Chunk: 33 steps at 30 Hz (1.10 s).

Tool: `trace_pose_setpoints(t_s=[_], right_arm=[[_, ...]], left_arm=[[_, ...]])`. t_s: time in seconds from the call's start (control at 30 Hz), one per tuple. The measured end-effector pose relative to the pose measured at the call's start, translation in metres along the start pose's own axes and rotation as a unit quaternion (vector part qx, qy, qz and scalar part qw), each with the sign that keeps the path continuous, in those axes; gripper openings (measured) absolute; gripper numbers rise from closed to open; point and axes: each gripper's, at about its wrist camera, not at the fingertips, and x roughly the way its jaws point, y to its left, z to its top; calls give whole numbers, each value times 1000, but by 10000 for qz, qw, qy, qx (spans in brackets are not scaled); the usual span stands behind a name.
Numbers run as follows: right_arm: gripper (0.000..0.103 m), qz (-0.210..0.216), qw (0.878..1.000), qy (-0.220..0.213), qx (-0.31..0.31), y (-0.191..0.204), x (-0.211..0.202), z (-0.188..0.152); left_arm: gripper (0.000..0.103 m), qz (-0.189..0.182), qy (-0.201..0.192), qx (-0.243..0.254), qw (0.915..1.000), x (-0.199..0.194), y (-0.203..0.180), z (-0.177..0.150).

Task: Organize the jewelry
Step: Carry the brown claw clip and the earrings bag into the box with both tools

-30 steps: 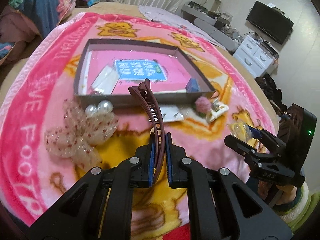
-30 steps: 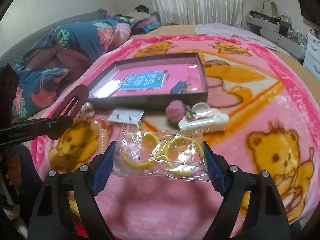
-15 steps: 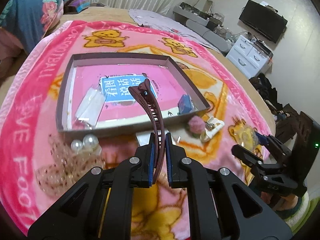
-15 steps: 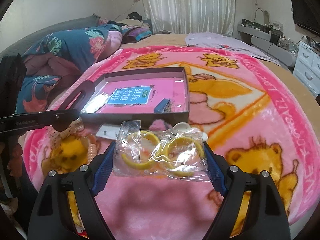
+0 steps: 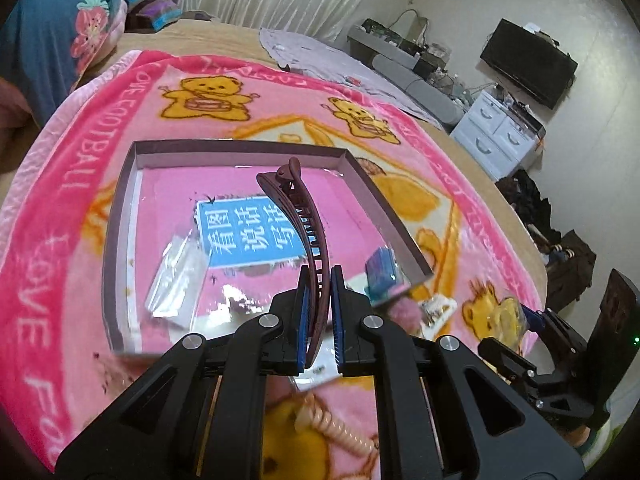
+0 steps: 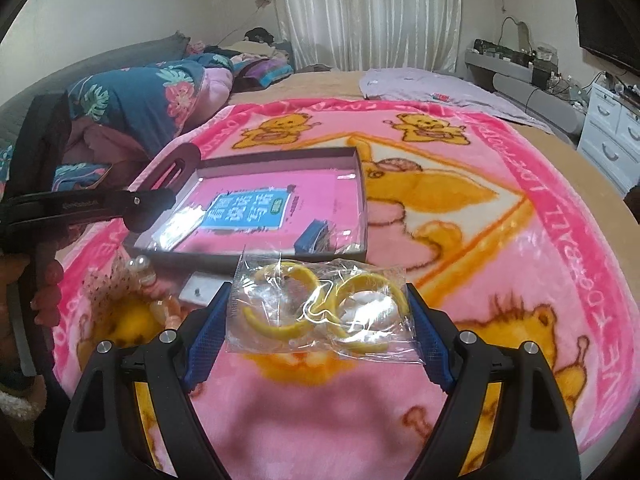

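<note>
Closer now — hair clip [image 5: 298, 216] over tray [image 5: 120, 216].

A glossy plastic hair clip [image 5: 308, 224], a crinkly clear plastic bag [image 6: 320, 312], and a fuzzy cloth blanket [image 6: 500, 240].

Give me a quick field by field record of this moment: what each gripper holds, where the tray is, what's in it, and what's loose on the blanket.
left gripper: jaws shut on long maroon plastic hair clip, held over the tray
right gripper: jaws closed on clear plastic bag of yellow hoop earrings, short of the tray
tray: shallow grey cardboard box on pink teddy-bear blanket
in tray: pink booklet with blue label, small clear packet, small blue item
loose on blanket: pearl-trimmed mesh hair bow, peach spiral hair tie
</note>
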Motion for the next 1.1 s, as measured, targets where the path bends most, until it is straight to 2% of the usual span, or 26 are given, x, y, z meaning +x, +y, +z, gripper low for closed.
trace_pose_setpoints(t_s=[0.23, 0.67, 1.1], right_arm=[[81, 6, 9999, -103, -104, 7, 13, 30], [81, -7, 9996, -127, -244, 18, 54, 76], [81, -36, 9989, 355, -288, 18, 107, 82]], left_arm=[[4, -89, -117, -95, 9998, 4, 9, 10], [4, -1, 136, -194, 9997, 22, 32, 8], [4, 216, 362, -273, 9987, 42, 49, 2]])
